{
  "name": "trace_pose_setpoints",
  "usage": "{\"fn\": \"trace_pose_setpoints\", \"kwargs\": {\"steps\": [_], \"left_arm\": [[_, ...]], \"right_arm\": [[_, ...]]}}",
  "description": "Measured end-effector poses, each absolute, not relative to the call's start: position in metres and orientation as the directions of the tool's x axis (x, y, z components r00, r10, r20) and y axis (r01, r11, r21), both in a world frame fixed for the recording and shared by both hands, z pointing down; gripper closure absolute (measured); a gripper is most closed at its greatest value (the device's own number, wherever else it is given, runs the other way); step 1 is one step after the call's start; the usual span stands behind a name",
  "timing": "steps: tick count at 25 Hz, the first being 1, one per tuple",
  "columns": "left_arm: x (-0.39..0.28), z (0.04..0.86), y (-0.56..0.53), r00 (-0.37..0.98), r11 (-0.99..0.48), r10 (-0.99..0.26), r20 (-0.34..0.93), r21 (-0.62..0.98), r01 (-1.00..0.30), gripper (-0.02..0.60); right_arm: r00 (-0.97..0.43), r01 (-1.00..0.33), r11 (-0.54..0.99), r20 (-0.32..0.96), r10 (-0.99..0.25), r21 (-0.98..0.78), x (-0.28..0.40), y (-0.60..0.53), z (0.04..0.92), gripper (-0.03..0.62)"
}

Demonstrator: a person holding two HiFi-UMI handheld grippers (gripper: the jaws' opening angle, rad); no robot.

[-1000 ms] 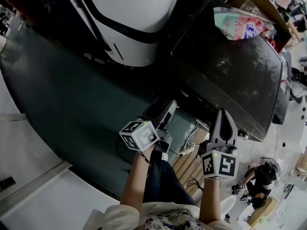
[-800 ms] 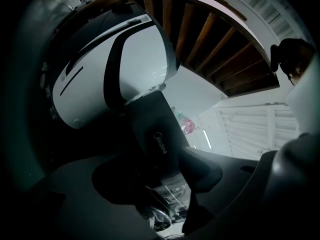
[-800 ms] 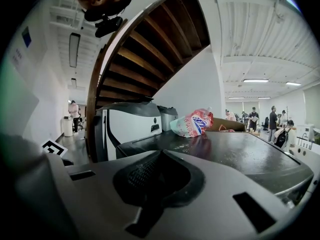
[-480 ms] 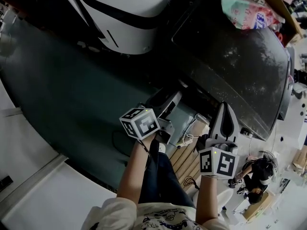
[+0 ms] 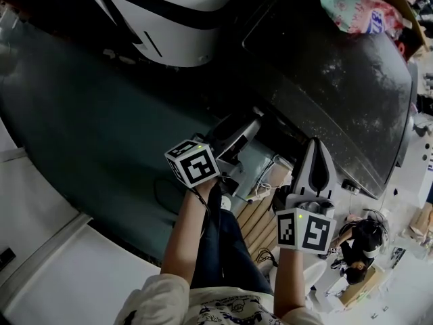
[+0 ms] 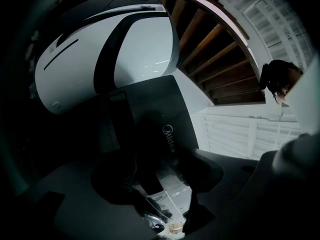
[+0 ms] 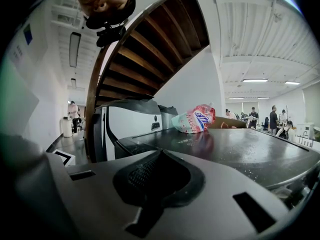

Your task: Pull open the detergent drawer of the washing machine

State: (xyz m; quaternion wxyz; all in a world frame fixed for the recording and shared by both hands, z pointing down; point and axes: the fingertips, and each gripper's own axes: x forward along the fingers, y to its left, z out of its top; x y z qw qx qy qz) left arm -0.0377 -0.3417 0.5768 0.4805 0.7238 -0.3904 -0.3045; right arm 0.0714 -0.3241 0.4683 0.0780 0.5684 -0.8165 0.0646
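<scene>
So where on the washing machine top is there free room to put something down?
The washing machine top is bare from its near edge, by the right gripper, up to the detergent bag. Only that far end is taken. Down the front it is tight around the left gripper.

Dim, underexposed views, fisheye-warped edges, bright ceiling strip lights
</scene>
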Motion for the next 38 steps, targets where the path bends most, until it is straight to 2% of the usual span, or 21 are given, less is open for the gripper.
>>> {"fn": "trace_pose_setpoints", "kwargs": {"steps": [16,19,27,33,38], "left_arm": [[-0.034,0.583,-0.353,0.434,-0.294,-0.870,-0.233,0.953,-0.077,0.324],[-0.033,0.577,-0.354,0.415,-0.329,-0.863,-0.289,0.944,-0.026,0.357],[-0.033,0.576,-0.355,0.386,-0.369,-0.856,-0.345,0.929,0.011,0.364],[-0.035,0.579,-0.354,0.358,-0.371,-0.860,-0.363,0.927,0.049,0.396],[-0.037,0.580,-0.347,0.368,-0.375,-0.856,-0.362,0.926,0.037,0.403]], "right_arm": [[-0.343,-0.938,0.344,0.211,-0.915,-0.032,0.077,-0.323,0.483,0.580],[-0.342,-0.939,0.340,0.212,-0.916,-0.045,0.078,-0.325,0.485,0.580],[-0.342,-0.940,0.337,0.211,-0.916,-0.056,0.081,-0.325,0.488,0.580],[-0.338,-0.941,0.332,0.213,-0.917,-0.063,0.083,-0.324,0.492,0.580],[-0.332,-0.943,0.325,0.209,-0.920,-0.065,0.085,-0.322,0.490,0.580]]}}
